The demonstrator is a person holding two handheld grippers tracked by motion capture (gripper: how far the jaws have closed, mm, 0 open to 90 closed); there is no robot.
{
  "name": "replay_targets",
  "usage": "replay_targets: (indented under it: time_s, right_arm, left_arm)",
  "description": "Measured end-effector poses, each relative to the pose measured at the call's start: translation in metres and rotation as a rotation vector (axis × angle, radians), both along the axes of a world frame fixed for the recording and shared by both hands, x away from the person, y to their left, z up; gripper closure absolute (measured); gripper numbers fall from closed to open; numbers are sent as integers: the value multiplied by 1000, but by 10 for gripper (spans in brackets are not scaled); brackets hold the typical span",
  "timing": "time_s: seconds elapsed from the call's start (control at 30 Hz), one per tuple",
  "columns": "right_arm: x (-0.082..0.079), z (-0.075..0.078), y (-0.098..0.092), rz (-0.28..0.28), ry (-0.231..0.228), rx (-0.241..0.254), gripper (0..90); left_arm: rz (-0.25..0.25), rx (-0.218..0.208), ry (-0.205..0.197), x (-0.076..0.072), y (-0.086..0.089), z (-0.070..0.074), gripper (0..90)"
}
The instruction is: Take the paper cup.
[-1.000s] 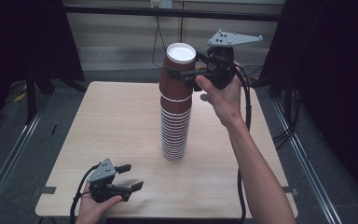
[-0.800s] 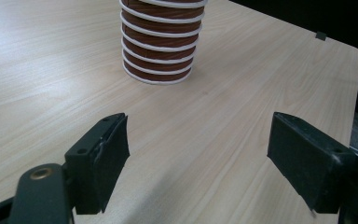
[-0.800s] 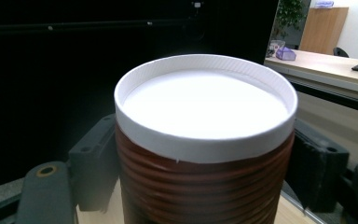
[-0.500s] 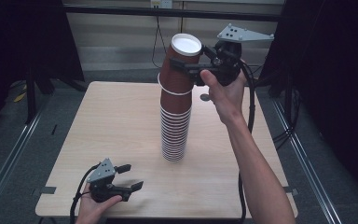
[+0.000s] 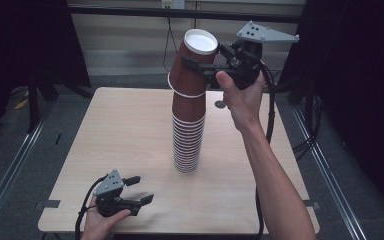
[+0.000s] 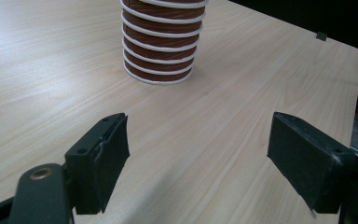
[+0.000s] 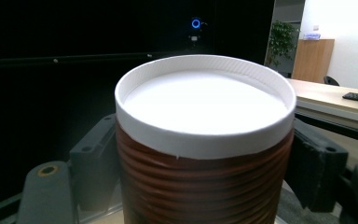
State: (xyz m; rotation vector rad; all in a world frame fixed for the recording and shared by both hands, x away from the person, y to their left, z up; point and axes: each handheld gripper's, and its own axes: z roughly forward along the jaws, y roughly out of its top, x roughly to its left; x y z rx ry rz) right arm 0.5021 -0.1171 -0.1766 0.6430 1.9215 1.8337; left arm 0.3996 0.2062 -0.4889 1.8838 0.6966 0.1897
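Grip of your right gripper is closed on the top cup above the stack (tilted, probably to free it), while your left gripper rests empty, jaws apart.

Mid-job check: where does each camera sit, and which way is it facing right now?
High view: above the person's side, looking forward and down on the table; both forearms show, left tongs open, right tongs clamping the top cup.
Left gripper view: rides the left tongs, low, facing the cup stack; its jaws show.
Right gripper view: rides the right tongs, facing the top cup.
Shared: high and left gripper views both show the stack.
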Motion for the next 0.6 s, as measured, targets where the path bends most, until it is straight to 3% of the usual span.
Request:
replay_targets:
  time_s: [0.6]
  right_arm:
    - [-10, 13, -7, -14, -36, 44, 221]
  left_arm:
    - [8, -3, -1, 1, 1, 0, 203]
